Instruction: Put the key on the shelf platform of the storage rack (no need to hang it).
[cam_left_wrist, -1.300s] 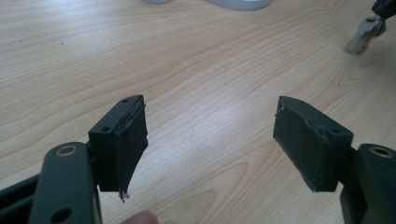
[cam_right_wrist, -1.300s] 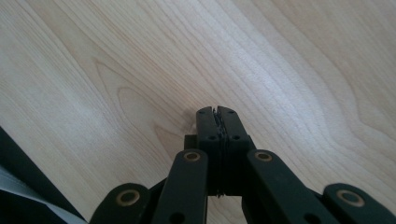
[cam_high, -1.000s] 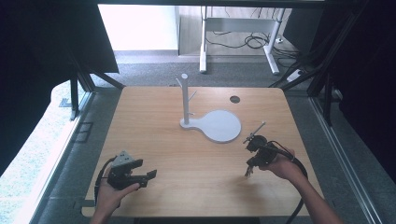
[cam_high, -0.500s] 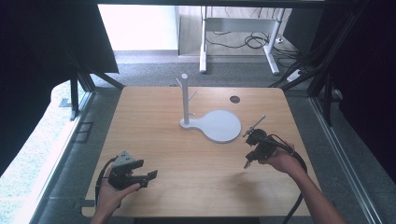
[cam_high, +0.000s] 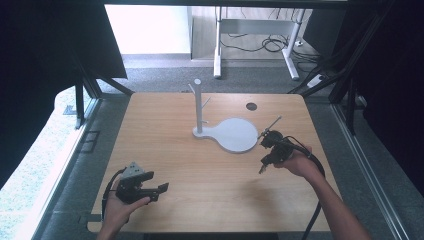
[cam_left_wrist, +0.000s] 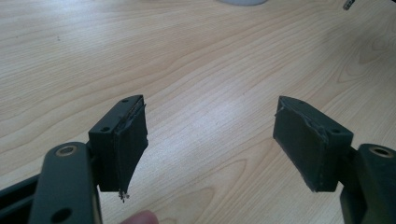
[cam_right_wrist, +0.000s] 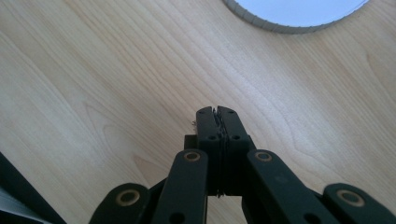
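Idling over bare worktop (cam_high: 210, 165) | left gripper (cam_left_wrist: 210, 135) released, near left | right gripper (cam_right_wrist: 217, 114) clenched empty beside white stand (cam_high: 235, 135) | next target unclear

- The table (cam_high: 175, 150) is light wood with a wavy, darker brown grain running under both grippers.
- The left gripper (cam_left_wrist: 210, 140) has black jaws faced with dull dark-grey pads (cam_left_wrist: 128, 149); brass-coloured rivets dot its links.
- The right gripper (cam_right_wrist: 217, 114) is black too, with the same brassy rivets.
- Ahead of the right gripper, the stand's round base (cam_right_wrist: 299, 11) is pale bluish white with a grey ribbed edge.
- The stand's post (cam_high: 198, 105) is white-grey.
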